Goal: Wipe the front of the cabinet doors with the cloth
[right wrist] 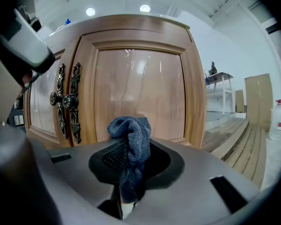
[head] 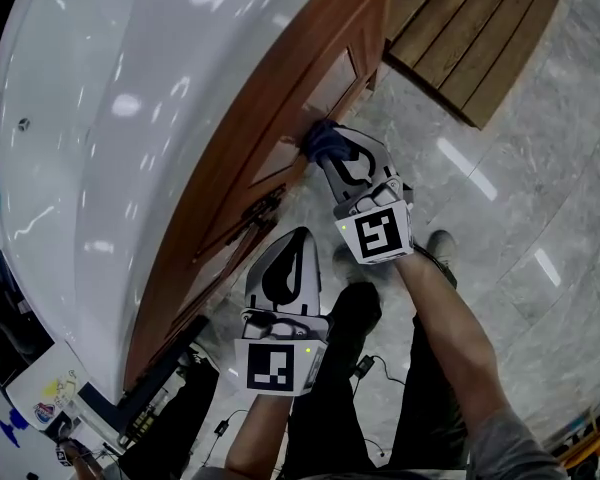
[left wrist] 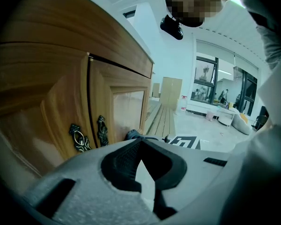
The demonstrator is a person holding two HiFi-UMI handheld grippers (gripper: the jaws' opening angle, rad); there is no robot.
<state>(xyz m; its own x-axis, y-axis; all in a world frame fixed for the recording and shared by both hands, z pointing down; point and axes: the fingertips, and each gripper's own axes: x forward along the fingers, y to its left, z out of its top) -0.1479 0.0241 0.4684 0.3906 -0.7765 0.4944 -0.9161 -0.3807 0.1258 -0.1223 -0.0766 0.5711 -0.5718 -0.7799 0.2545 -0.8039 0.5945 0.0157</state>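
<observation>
- Grey polished floor (head: 500, 198) is seen beneath and around everything in the head view.
- A white glossy worktop (head: 110, 118) is carried by a wooden cabinet (head: 270, 118). Its two panelled doors (right wrist: 138, 93) are shut.
- Wooden planks (head: 470, 28) are laid on the floor beyond the cabinet's far end.
- The right hand-held gripper (head: 330, 153) is held up to the door that lies right of the handles in the right gripper view. Its jaws are pinched on a cloth.
- The left hand-held gripper (head: 285, 258) is held lower, near the handles and apart from the doors. Its jaws are pressed together, with nothing between them (left wrist: 140, 165).
- The cloth (right wrist: 131, 139), dark blue and bunched, is gripped at its lower part. Its upper part is pushed out toward the door panel. Whether the wood is touched cannot be told.
- Two dark ornate handles (right wrist: 65, 102) are fixed side by side where the doors meet.
</observation>
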